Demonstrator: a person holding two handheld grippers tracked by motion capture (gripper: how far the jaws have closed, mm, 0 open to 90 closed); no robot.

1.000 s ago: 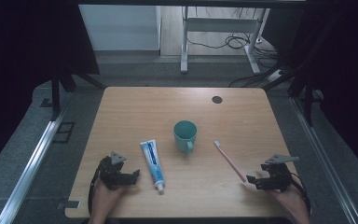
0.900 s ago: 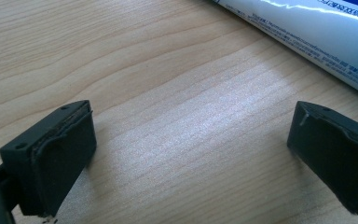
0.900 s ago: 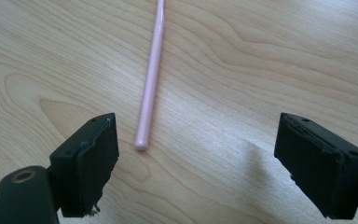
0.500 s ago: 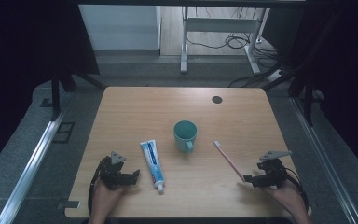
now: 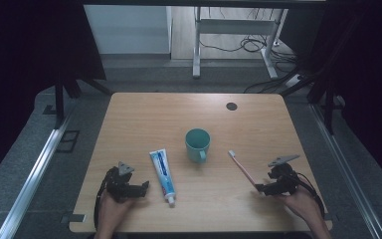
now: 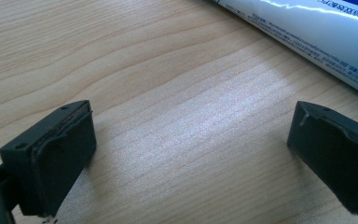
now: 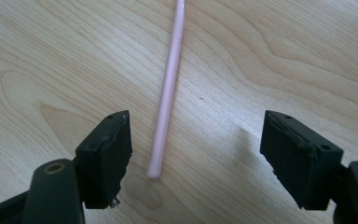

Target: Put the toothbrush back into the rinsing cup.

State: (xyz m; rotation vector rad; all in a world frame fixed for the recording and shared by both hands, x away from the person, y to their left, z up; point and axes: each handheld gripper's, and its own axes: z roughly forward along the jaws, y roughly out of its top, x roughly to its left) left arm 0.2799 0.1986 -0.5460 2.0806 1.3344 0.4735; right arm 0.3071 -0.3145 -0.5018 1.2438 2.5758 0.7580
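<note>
A light wooden desk (image 5: 129, 114) stands on a grey floor (image 5: 144, 74). A small dark round cap (image 5: 231, 106) sits near the desk's far right corner. Metal rails (image 5: 35, 179) run along both sides. Beyond the desk, a white metal frame (image 5: 196, 50) stands beside tangled black cables (image 5: 238, 46). Dark curtains (image 5: 30, 40) hang to either side.

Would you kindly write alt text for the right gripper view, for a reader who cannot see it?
A thin pale pink toothbrush handle lies flat on the light wooden table, its near end between the right gripper's two black jaws. The jaws stand wide apart and touch nothing; the handle sits closer to the left-hand jaw and runs out past the top edge.
</note>
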